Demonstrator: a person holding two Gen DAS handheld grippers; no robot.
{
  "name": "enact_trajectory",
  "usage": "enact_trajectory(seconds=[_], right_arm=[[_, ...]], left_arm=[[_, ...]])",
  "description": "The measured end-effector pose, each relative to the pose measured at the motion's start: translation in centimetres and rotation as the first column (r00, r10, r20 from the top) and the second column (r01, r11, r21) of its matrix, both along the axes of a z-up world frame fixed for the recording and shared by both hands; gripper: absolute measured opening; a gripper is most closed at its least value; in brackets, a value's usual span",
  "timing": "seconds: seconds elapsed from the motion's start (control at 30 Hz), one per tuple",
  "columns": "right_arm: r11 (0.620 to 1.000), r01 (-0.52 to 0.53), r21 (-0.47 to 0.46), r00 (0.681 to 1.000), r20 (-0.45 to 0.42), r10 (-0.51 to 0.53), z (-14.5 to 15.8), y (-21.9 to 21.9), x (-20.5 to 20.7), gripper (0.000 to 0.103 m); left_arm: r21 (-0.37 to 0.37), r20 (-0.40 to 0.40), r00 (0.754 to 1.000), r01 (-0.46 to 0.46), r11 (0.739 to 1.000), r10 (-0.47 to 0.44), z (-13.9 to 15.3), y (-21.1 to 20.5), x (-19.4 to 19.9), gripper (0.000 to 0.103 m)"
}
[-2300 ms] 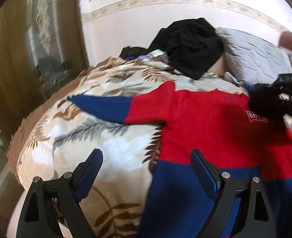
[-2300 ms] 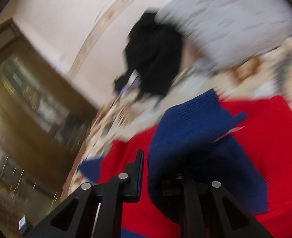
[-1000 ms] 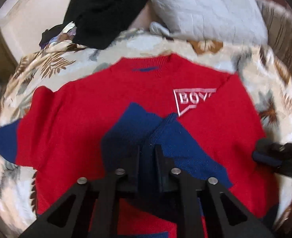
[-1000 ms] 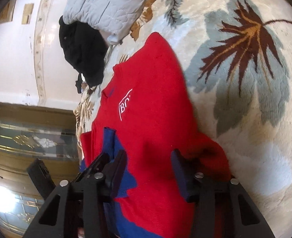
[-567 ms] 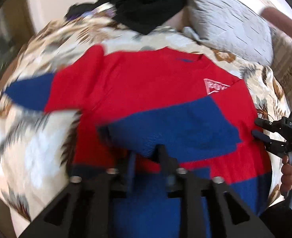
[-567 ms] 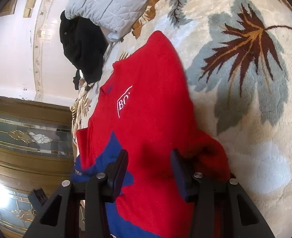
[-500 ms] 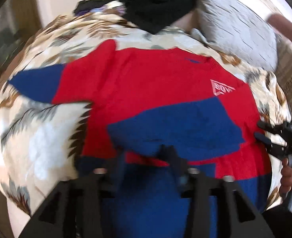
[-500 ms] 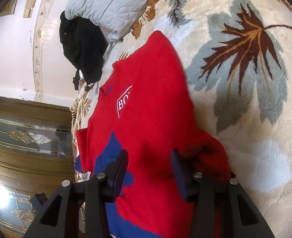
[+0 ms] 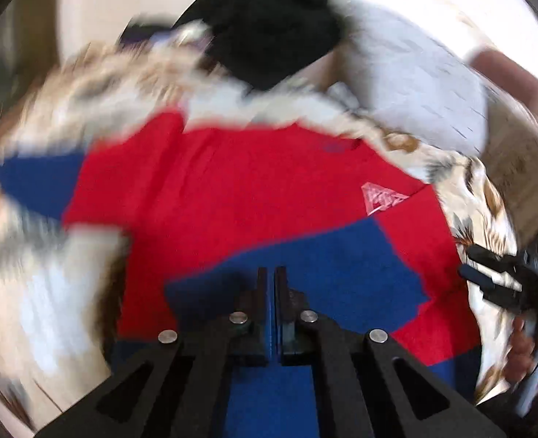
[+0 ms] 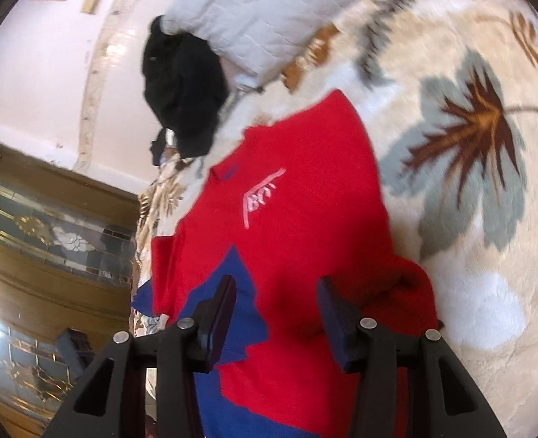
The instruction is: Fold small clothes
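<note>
Two grippers hover over a red sweater (image 9: 254, 186) spread on the leaf-print blanket (image 10: 469, 262). Left gripper (image 9: 271, 281), at 6 o'clock, has just snapped together empty above the folded blue sleeve (image 9: 323, 266). Right gripper (image 10: 276, 303) stands spread over the sweater's right edge, pinching nothing.

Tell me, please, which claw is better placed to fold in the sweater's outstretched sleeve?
Left. The left claw, just closed on nothing, is over the middle of the sweater, with the outstretched sleeve on its side. The right claw, open, hovers at the opposite edge.
</note>
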State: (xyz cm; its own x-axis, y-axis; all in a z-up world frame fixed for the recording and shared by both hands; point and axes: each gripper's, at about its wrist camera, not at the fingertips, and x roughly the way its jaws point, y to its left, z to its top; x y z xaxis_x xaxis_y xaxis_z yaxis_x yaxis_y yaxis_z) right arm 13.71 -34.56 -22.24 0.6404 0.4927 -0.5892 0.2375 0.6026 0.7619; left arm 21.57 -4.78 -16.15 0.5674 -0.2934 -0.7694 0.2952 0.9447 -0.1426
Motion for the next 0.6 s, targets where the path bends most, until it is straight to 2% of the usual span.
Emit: enact_trajectory(seconds=[0.03, 0.1, 0.23, 0.3, 0.33, 0.37, 0.4, 0.47, 0.57, 0.6], right_arm=[[1.0, -0.01, 0.0, 1.0, -0.003, 0.01, -0.1, 0.2, 0.2, 0.05], [0.999, -0.032, 0.001, 0.999, -0.017, 0.032, -0.4, 0.8, 0.5, 0.05], [0.996, -0.086, -0.008, 0.996, -0.014, 0.086, -0.4, 2.0, 1.2, 0.05], [0.995, -0.095, -0.011, 0.995, -0.011, 0.095, -0.2, 2.3, 1.2, 0.05], [0.995, -0.1, -0.007, 0.995, -0.01, 0.1, -0.2, 2.4, 1.3, 0.05], [0.995, -0.103, -0.004, 0.995, -0.011, 0.103, -0.3, 2.5, 1.3, 0.05], [0.994, -0.107, 0.002, 0.994, -0.011, 0.107, -0.3, 2.6, 1.4, 0.051], [0.993, -0.115, 0.017, 0.993, -0.01, 0.116, -0.4, 3.0, 1.5, 0.054], [0.989, -0.144, 0.021, 0.99, 0.005, 0.144, 0.0, 4.1, 1.6, 0.056], [0.988, -0.153, 0.01, 0.988, 0.01, 0.153, 0.1, 4.5, 1.6, 0.056]], left_arm=[[0.026, 0.032, 0.999, 0.033, 0.999, -0.033, 0.8, -0.7, 0.1, 0.001], [0.059, 0.033, 0.999, 0.038, 0.998, -0.04, 1.5, -1.0, 0.9, 0.001], [0.012, 0.002, 0.999, -0.046, 0.999, 0.046, 2.4, 2.3, 2.4, 0.001], [-0.015, -0.009, 0.993, -0.117, 0.993, 0.117, 2.4, 5.2, 2.6, 0.012], [-0.028, -0.017, 0.987, -0.158, 0.987, 0.158, 2.3, 6.8, 2.4, 0.035], [-0.036, -0.038, 0.97, -0.243, 0.969, 0.241, 2.0, 9.6, 2.6, 0.065], [-0.042, -0.048, 0.948, -0.316, 0.948, 0.314, 1.6, 11.7, 2.8, 0.074], [-0.085, -0.082, 0.898, -0.438, 0.895, 0.432, 1.2, 15.8, 3.1, 0.077], [-0.172, -0.165, 0.847, -0.529, 0.831, 0.505, 0.2, 20.7, 4.4, 0.077], [-0.198, -0.209, 0.804, -0.592, 0.781, 0.556, -0.6, 22.9, 5.2, 0.077]])
